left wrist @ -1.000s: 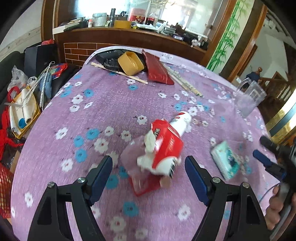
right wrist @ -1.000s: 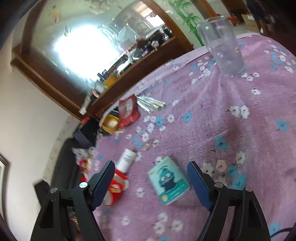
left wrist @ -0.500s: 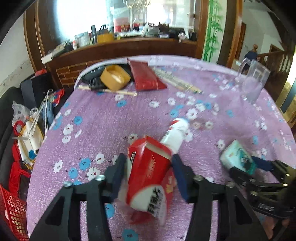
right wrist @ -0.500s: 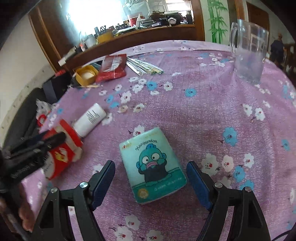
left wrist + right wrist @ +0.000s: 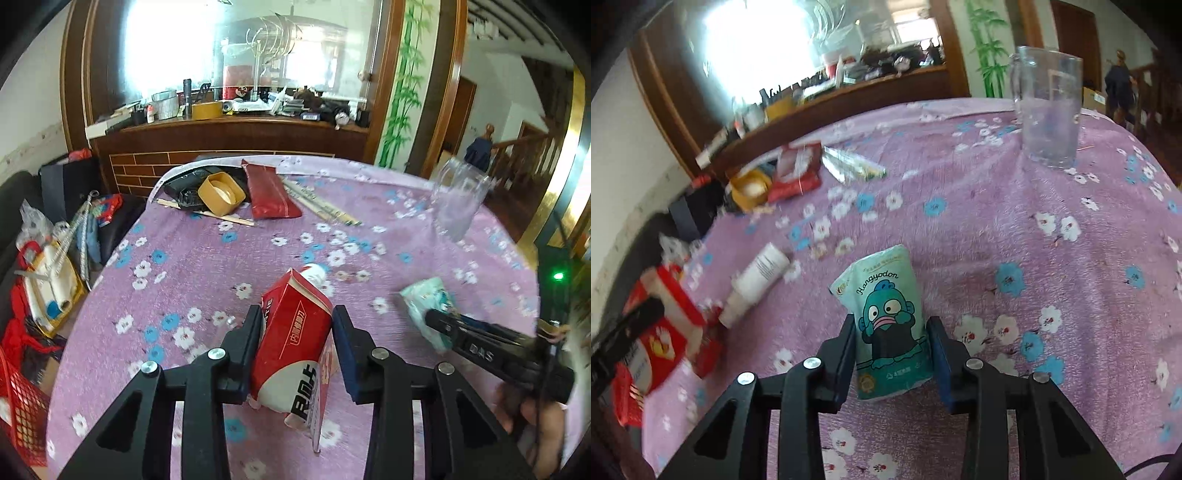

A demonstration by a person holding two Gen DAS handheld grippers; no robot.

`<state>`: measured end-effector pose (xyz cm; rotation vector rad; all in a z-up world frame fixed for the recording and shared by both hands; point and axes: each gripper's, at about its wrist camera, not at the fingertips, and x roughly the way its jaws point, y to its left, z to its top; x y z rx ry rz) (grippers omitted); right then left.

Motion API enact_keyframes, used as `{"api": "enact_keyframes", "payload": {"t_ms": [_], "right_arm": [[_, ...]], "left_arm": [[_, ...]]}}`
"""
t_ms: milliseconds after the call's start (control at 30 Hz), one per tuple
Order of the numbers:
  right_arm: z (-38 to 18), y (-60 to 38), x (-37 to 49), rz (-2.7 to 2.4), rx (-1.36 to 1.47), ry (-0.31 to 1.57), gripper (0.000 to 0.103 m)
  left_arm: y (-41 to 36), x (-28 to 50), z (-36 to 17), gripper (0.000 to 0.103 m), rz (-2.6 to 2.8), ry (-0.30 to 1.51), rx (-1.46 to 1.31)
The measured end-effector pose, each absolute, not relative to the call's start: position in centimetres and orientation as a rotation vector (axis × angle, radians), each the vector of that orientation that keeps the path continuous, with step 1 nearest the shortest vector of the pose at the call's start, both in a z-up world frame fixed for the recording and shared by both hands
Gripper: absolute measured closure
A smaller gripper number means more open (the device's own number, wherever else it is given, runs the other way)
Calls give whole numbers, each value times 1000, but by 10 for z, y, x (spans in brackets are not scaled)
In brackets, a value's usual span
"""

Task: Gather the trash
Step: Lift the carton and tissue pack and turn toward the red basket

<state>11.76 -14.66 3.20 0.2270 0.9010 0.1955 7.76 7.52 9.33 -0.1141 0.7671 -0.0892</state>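
Floral table (image 5: pixel 207 258) | left gripper (image 5: pixel 295 343) jaws closing on red carton (image 5: pixel 291 343) | right gripper (image 5: pixel 892 354) jaws closing on tissue pack (image 5: pixel 886 321) | white bottle (image 5: pixel 757 277) beside carton lying uncollected

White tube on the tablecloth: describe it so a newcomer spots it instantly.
Start from the purple flowered tablecloth. Between the red carton and the teal tissue pack lies the white tube, on its side. It alone is plain white, cylindrical and ungripped.

carton (image 5: pixel 291 343): red and white
tissue pack (image 5: pixel 888 321): teal, cartoon fish
cloth (image 5: pixel 1015 229): purple, white and blue flowers
tub (image 5: pixel 221 194): yellow
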Motion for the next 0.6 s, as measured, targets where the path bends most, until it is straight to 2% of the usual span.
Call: {"api": "enact_keyframes", "payload": {"t_ms": [367,600], "right_arm": [[57,-159,104,229,330,801,63],[56,-159,103,246,350,788,63]], "left_arm": [[80,11,114,64,-203,750,-338],[75,-11,116,64,-228,746,-374]]}}
